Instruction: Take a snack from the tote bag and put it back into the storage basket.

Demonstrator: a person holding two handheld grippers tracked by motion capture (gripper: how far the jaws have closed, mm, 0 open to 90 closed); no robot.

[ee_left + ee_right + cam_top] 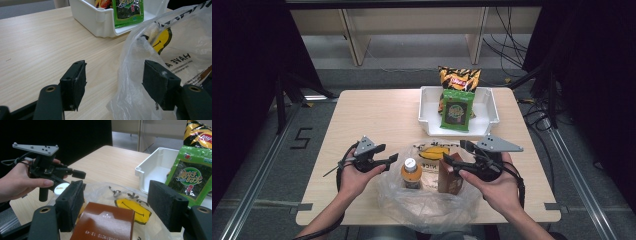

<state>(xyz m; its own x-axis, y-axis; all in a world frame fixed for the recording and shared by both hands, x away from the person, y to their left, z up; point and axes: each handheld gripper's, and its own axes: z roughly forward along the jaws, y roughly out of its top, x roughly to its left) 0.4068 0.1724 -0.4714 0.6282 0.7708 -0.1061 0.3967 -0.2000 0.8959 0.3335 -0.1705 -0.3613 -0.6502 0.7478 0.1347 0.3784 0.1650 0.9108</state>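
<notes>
A clear plastic bag (427, 200) with a yellow smiley print lies at the table's front edge. In it stand an orange bottle (411, 174) with a white cap and a brown carton (449, 177). My left gripper (388, 155) stands open at the bag's left side; in the left gripper view the bag's rim (132, 82) bulges between its jaws without being pinched, left gripper (113, 82). My right gripper (454, 152) is open over the carton's top; in the right gripper view the carton (105, 225) sits between the jaws with a gap on the right side, right gripper (115, 205).
A white tray (427, 107) stands at the back right of the table with a green seaweed pack (456, 110) leaning in it and a chips bag (459, 77) behind. Bare wood (372, 115) spreads to the tray's left. Cables lie on the floor beyond.
</notes>
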